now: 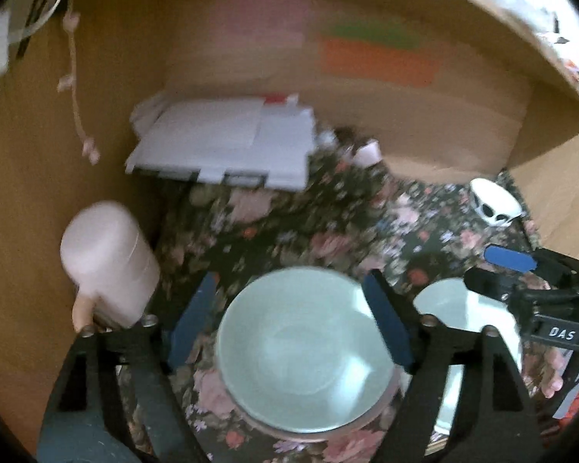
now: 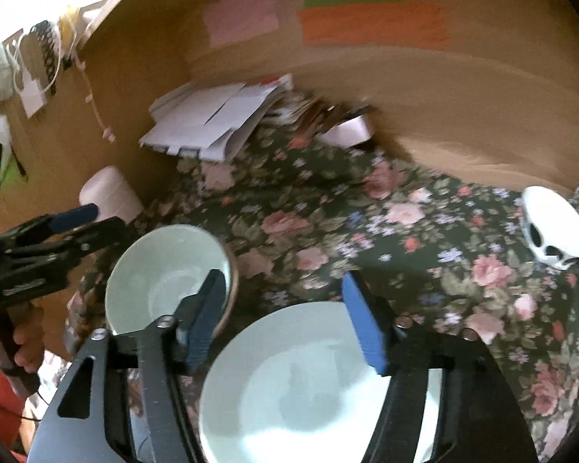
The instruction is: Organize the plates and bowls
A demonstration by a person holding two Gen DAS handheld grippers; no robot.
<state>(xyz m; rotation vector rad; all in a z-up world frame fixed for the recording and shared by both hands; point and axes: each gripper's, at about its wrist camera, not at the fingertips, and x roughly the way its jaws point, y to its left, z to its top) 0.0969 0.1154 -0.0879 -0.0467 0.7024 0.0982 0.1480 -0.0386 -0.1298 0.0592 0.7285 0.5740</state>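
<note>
- Sitting on a flowery cloth (image 2: pixel 328 208), a bowl (image 1: pixel 305 351) and a plate (image 2: pixel 312 386) lie side by side, close but with a thin strip of cloth between them.
- Brown walls (image 1: pixel 38 154) close in the spot on the left, back and right.
- Most open room is on the right part of the cloth, between the plate and a small white skull (image 2: pixel 556 227) by the right wall.
- On the left, a pink tub (image 1: pixel 108 262) stands near the bowl, by the left wall.
- A pile of papers (image 1: pixel 227 142) fills the back left corner.
- The left gripper (image 1: pixel 289 324) is wide open over the bowl. Its blue pads stand on each side of the rim and do not press it.
- The right gripper (image 2: pixel 285 320) is open over the plate's far edge and holds nothing. Its left pad covers part of the bowl's rim in the right wrist view.
- Both views are blurry. The coloured notes (image 2: pixel 370 23) on the back wall cannot be read.
- The plate's near edge is cut off at the bottom, and gripper arms hide its sides.
- The small things behind the papers are too smeared to tell.
- The bowl stands upright, open side up. The plate lies flat. Both are round, so neither has a long side.
</note>
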